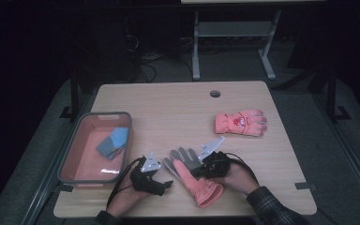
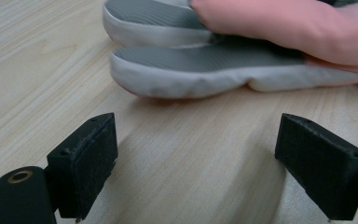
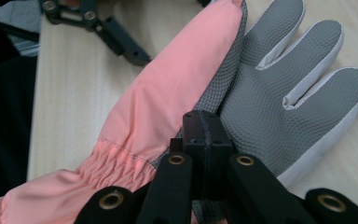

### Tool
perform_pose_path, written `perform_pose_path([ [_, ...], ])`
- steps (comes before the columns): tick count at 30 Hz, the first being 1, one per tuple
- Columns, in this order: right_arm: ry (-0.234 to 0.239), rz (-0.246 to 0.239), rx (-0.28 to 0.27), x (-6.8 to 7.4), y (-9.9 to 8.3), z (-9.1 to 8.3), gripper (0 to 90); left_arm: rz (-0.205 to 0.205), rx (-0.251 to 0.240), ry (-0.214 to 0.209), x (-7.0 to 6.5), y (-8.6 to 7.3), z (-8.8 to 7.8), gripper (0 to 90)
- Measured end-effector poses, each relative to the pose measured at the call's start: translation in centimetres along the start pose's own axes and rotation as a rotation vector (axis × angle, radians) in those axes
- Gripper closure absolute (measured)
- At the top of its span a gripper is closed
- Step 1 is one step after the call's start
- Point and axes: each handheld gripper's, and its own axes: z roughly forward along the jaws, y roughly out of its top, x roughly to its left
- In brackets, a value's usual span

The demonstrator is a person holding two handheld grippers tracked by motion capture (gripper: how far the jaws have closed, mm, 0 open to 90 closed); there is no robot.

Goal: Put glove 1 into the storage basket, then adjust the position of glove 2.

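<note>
A pink glove (image 1: pixel 198 185) lies palm up near the table's front edge, its grey palm (image 3: pixel 270 93) facing up and its fingers pointing away from me. My right gripper (image 1: pixel 196 168) (image 3: pixel 207 135) is over it, jaws pressed together, tips at the seam where grey palm meets pink side; I see no fabric between the pads. My left gripper (image 1: pixel 165 182) (image 2: pixel 214 163) rests low on the wood just left of the glove, jaws wide apart and nothing between them. The glove's grey fingers (image 2: pixel 200 60) lie a short way beyond its tips.
A second pink glove (image 1: pixel 241 123) lies back-up at the right rear of the table. A pink basket (image 1: pixel 70 154) with blue cloth pieces (image 1: pixel 113 142) stands at the left edge. A cable hole (image 1: pixel 214 93) sits near the far edge.
</note>
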Motion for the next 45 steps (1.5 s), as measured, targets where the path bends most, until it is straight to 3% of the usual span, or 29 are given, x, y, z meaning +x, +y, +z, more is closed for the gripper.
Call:
perform_pose_path([
  [6,0.008,-0.002,-0.012,0.2,-0.2,-0.8,89.9,-0.001,0.0,0.0,0.0,0.0,0.0,12.1],
  [13,-0.03,0.094,-0.095,0.2,-1.1,-3.7,89.9,-0.001,0.0,0.0,0.0,0.0,0.0,12.1],
  [15,-0.044,0.105,-0.109,0.6,-2.0,-5.0,89.9,-0.001,0.0,0.0,0.0,0.0,0.0,12.1],
  [17,-0.036,0.122,-0.12,0.9,-2.2,-5.3,89.9,-0.001,0.0,0.0,0.0,0.0,0.0,12.1],
  [18,-0.022,0.124,-0.139,1.7,-2.5,-5.9,90.0,-0.001,0.0,0.0,0.0,0.0,0.0,12.1],
  [20,-0.011,0.127,-0.143,2.1,-2.5,-5.9,89.9,-0.001,0.0,0.0,0.0,0.0,0.0,12.1],
  [22,0.02,0.109,-0.113,3.6,-2.7,-5.7,90.0,0.003,0.004,0.0,0.0,0.0,0.0,12.1],
  [24,0.012,0.093,-0.064,4.0,-3.0,-5.1,89.9,0.004,0.005,0.0,0.0,0.0,0.0,12.1],
  [26,-0.007,0.074,-0.025,3.9,-3.3,-4.7,90.0,0.005,0.004,0.0,0.0,0.0,0.0,12.1],
  [34,-0.069,0.106,-0.015,2.7,-3.9,-5.5,90.0,0.005,0.005,0.0,0.0,0.0,0.0,12.1],
  [37,-0.076,0.14,-0.027,2.2,-4.2,-5.9,90.0,-0.001,-0.001,0.001,0.0,0.0,0.0,12.1],
  [43,-0.068,0.124,-0.072,1.8,-3.9,-6.6,88.0,0.0,0.001,0.0,0.0,0.0,0.0,12.1],
  [45,-0.099,0.146,-0.099,1.1,-3.5,-7.2,87.6,0.001,0.0,0.0,0.0,0.0,0.0,12.1],
])
